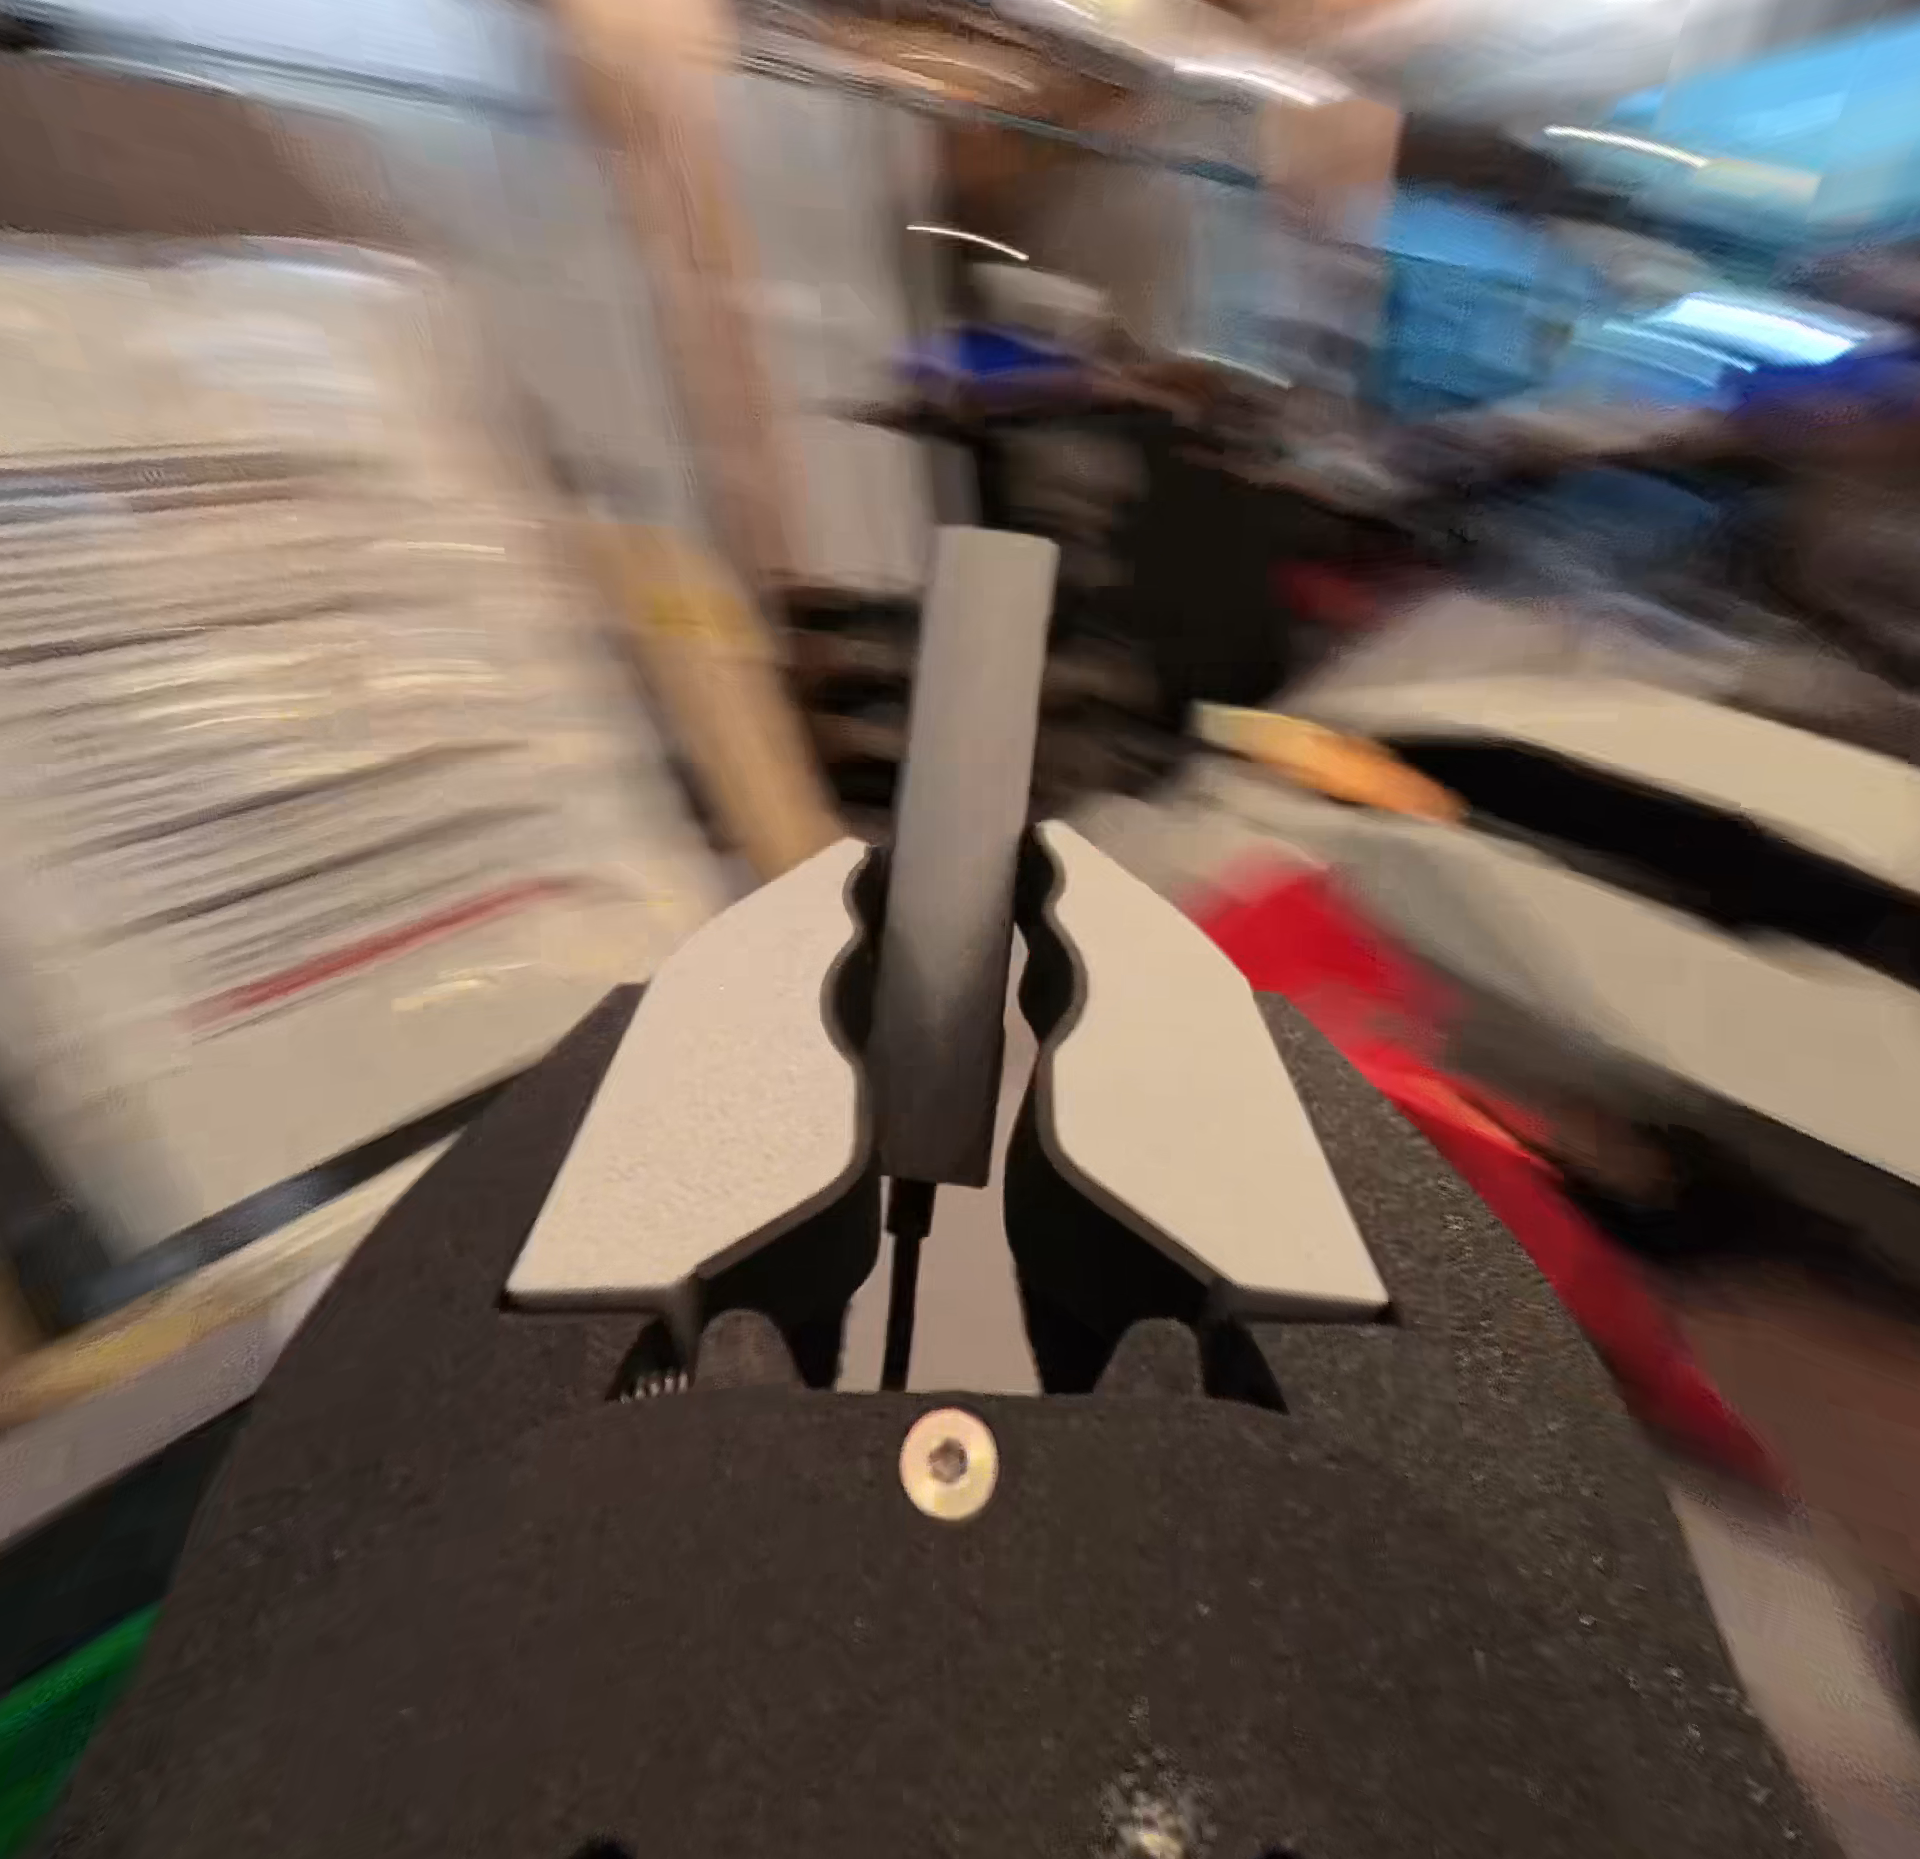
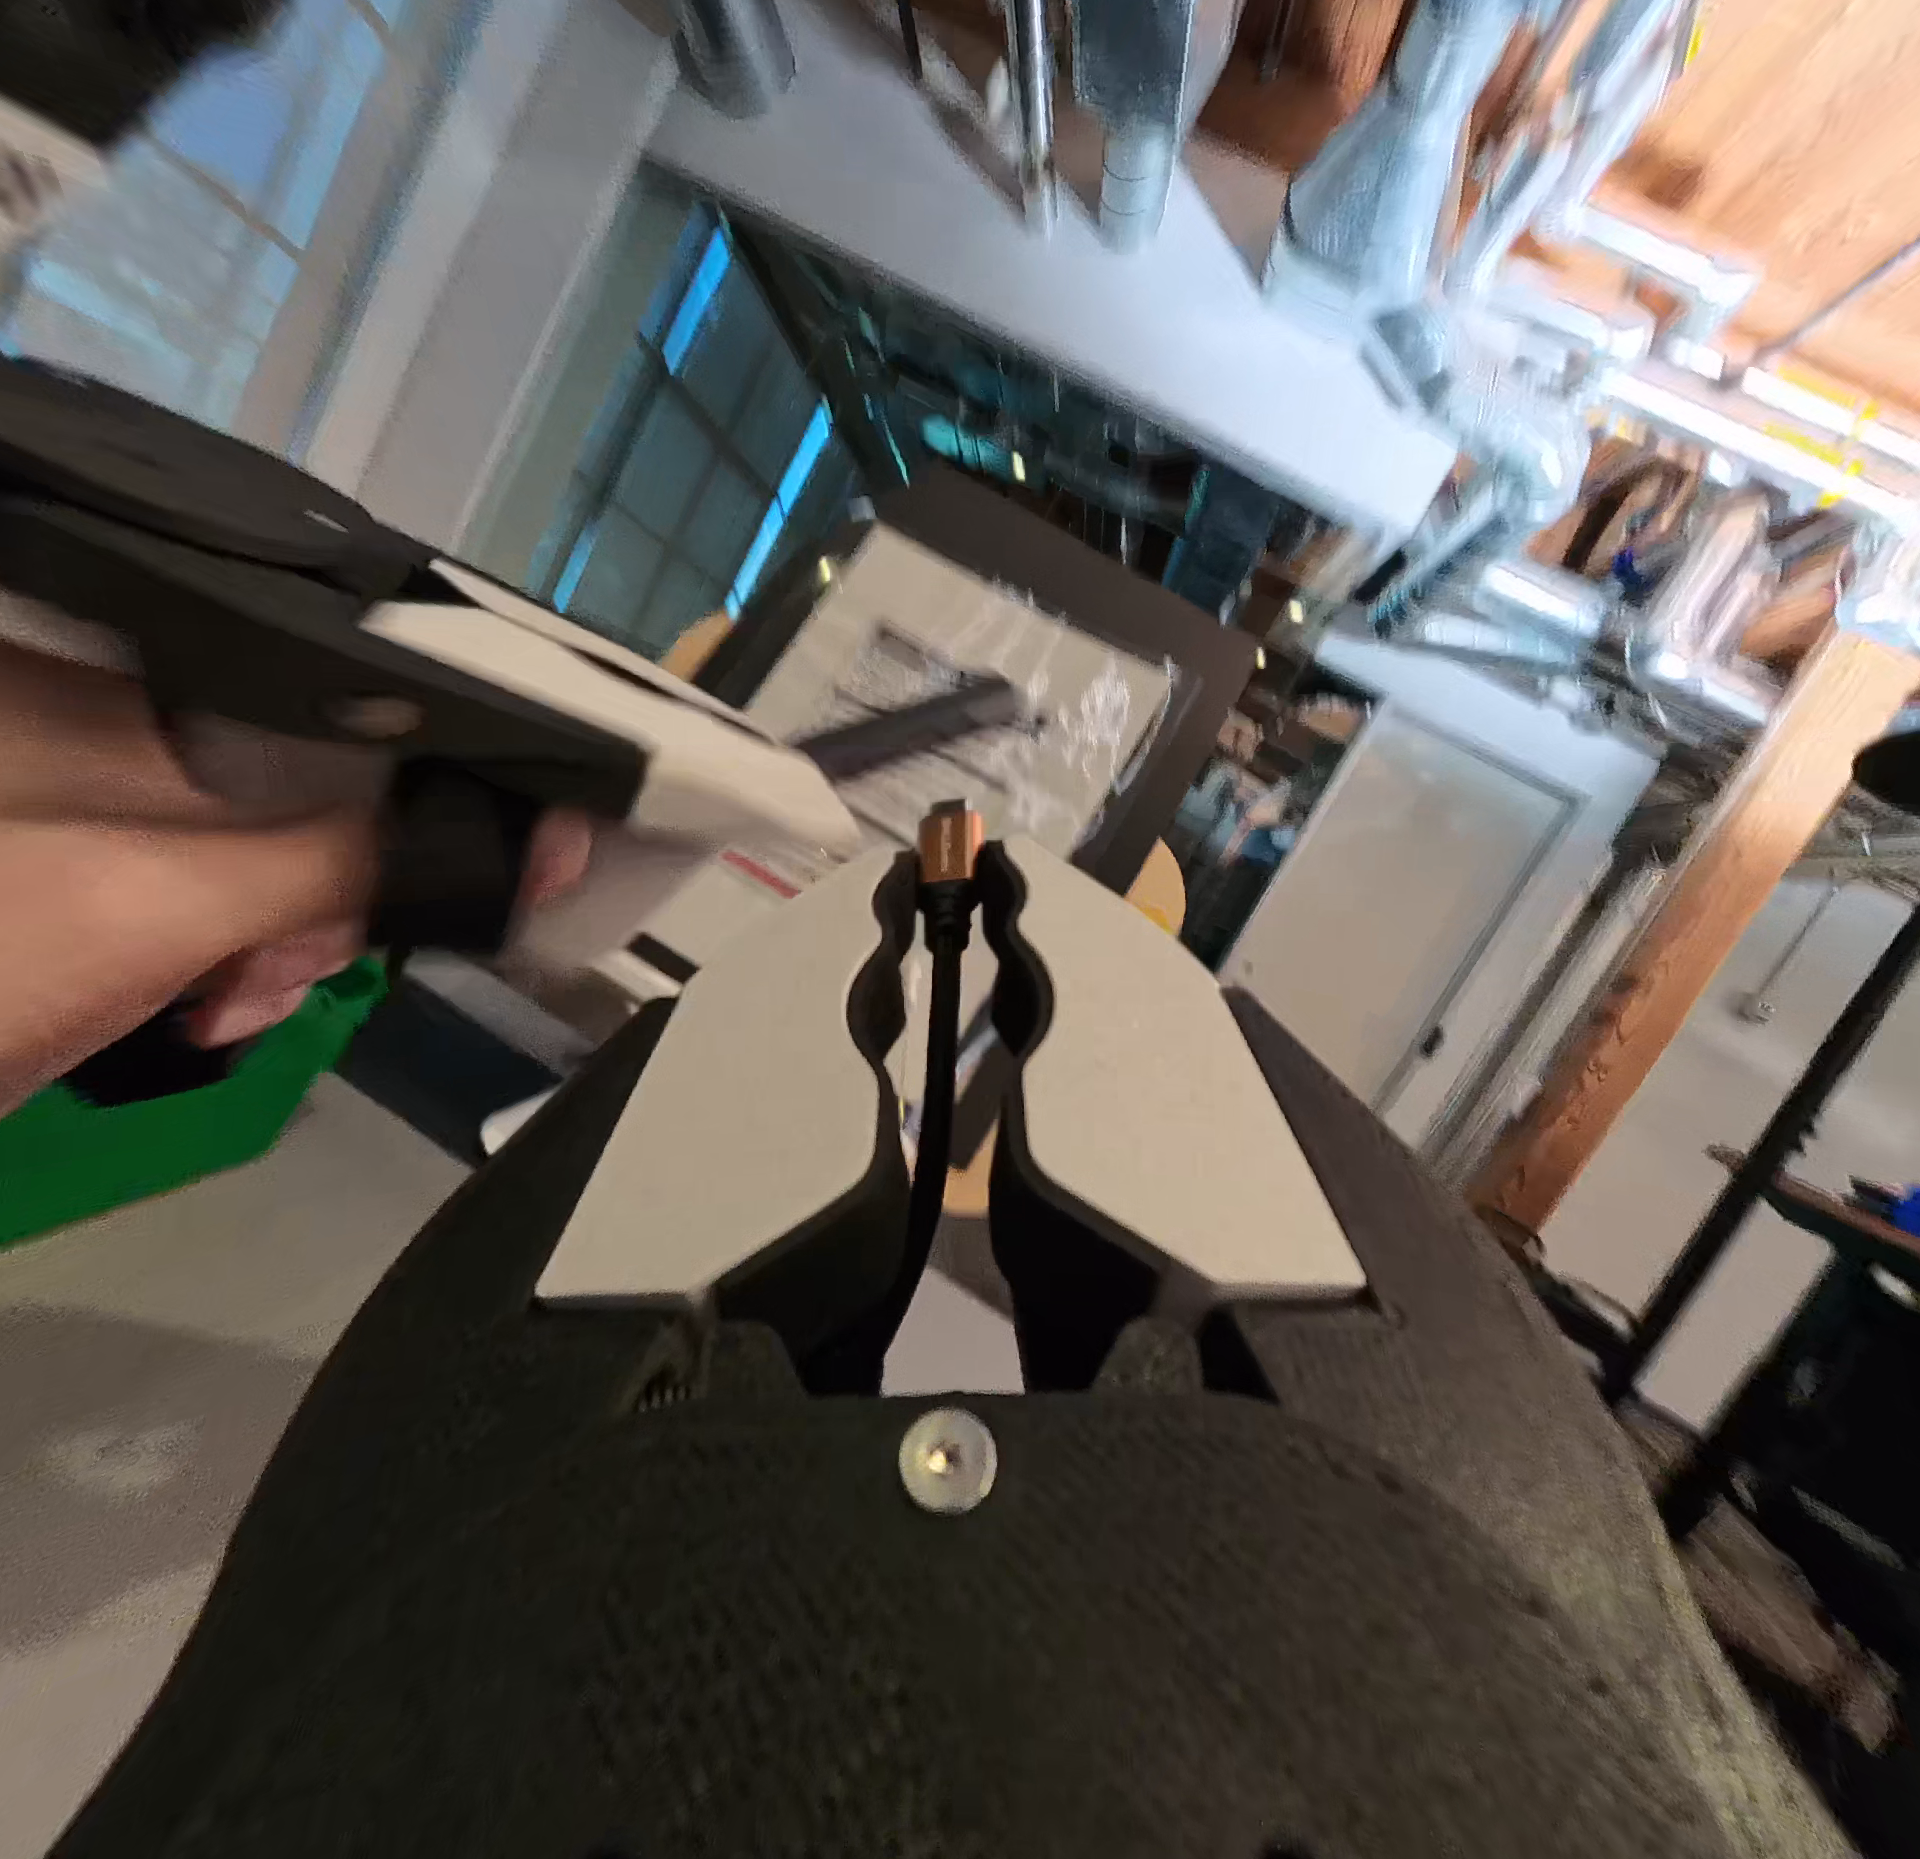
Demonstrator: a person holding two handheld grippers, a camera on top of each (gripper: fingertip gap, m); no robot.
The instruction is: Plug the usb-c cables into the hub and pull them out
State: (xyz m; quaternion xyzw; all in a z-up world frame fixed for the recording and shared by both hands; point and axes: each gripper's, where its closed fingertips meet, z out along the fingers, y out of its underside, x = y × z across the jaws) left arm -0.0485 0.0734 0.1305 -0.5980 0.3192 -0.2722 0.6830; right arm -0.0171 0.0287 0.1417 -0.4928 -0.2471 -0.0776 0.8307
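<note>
While the background of my left wrist view is smeared by motion blur, my left gripper (image 1: 951, 874) is sharp at the centre of the frame. Its jaws are narrow and clamped on the hub (image 1: 961, 853), a slim dark grey bar standing almost upright between the pale fingers (image 1: 727, 1071). The hub's far end pokes up past the fingertips into the middle of the frame, and its near end sits down between the fingers, where a thin black lead (image 1: 906, 1290) runs back toward the camera. A red blur fills the lower right of the frame and a green patch the lower left corner; I cannot tell what either is.

My right wrist view is tilted. At its centre my right gripper (image 2: 951, 859) has its jaws narrow, pinching a usb-c cable (image 2: 935, 1082) just behind its plug (image 2: 948, 843). The copper-coloured plug sticks out beyond the fingertips, and the black cable trails back between the fingers toward the lower centre. At the left of the frame a hand (image 2: 208, 916) holds the other gripper, with the hub showing faintly as a dark bar past its tip, apart from the plug. A green bin (image 2: 156, 1134) sits at the lower left.
</note>
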